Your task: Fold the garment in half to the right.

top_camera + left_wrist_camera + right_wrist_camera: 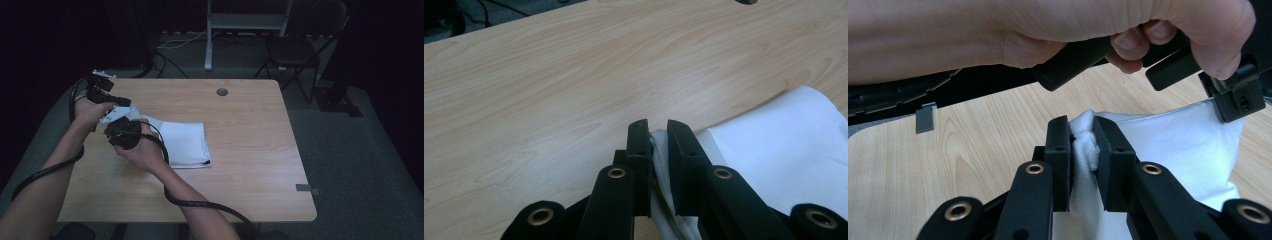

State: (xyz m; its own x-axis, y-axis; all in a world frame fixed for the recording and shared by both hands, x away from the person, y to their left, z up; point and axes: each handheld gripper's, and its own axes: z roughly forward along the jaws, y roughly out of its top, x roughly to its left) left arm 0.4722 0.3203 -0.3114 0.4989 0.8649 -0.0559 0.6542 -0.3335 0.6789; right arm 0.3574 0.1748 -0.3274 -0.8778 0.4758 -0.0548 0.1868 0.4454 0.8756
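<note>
A wooden table with a pale grain spans the high view, and on its left half lies a white cloth, folded into a flat stack whose near edge shows layered folds. The cloth's right part rests flat on the wood; its left end is lifted and bunched where the two tools meet it. Beyond the table stand a dark folding chair and a grey metal stand on the carpet.

The person's forearms come in from the bottom of the high view. The left gripper sits near the table's left edge, over the cloth's far-left corner, its cable looping back along the arm. In the left gripper view its jaws are pressed nearly together with a thin fold of cloth pinched between them — the fabric runs down through the narrow gap and spreads out flat to the right.

The right gripper is just beside the left one, slightly nearer the person, at the cloth's left edge. In the right gripper view its jaws clamp a thicker wad of the cloth, which bulges up between the pads; the person's other hand shows close above.

A small round grey grommet sits near the table's far edge, and a small grey tag lies near the right front corner.
</note>
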